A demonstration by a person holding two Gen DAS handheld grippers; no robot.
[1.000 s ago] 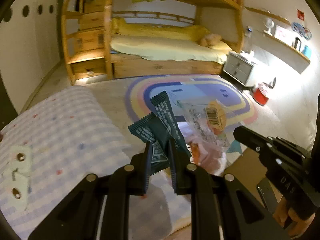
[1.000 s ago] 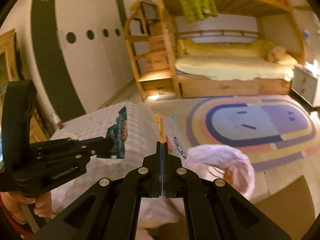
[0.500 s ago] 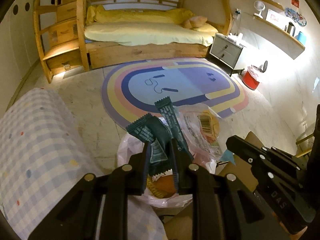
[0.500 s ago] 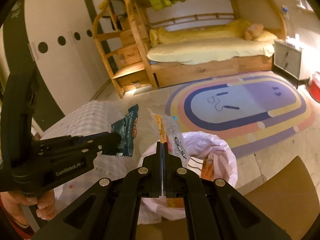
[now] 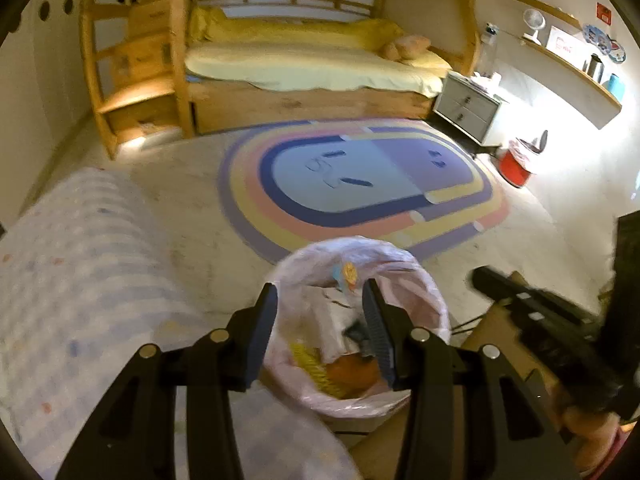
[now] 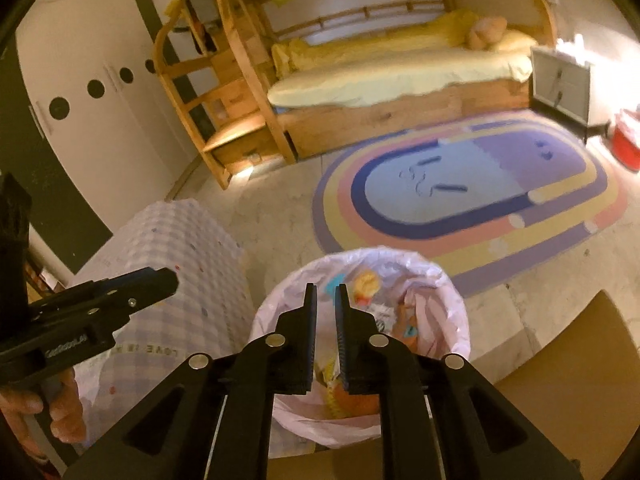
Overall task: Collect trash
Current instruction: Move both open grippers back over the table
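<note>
A bin lined with a pink bag (image 5: pixel 436 304) stands on the floor right under both grippers, holding several wrappers. My left gripper (image 5: pixel 320 286) hangs over its mouth with the jaws opening and nothing between them. A dark green wrapper (image 5: pixel 356 332) lies blurred inside the bag, just beside the right finger. My right gripper (image 6: pixel 326 288) is over the same bin (image 6: pixel 452 292), its jaws opening a narrow gap with nothing in it. A clear wrapper with orange print (image 6: pixel 370 286) rests in the bag beyond its tips. Each view shows the other gripper at its side: the left gripper (image 6: pixel 168 280) and the right gripper (image 5: pixel 478 276).
A table under a checked cloth (image 5: pixel 80 280) is left of the bin. A brown cardboard surface (image 6: pixel 580 360) sits at its right. Beyond lie a rainbow rug (image 5: pixel 360 184), a wooden bunk bed (image 5: pixel 312 64), a grey nightstand (image 5: pixel 466 106) and a red bin (image 5: pixel 516 164).
Both grippers came forward and down over the bin. The left let go of the dark green wrappers and the right let go of the clear wrapper; both now stand open.
</note>
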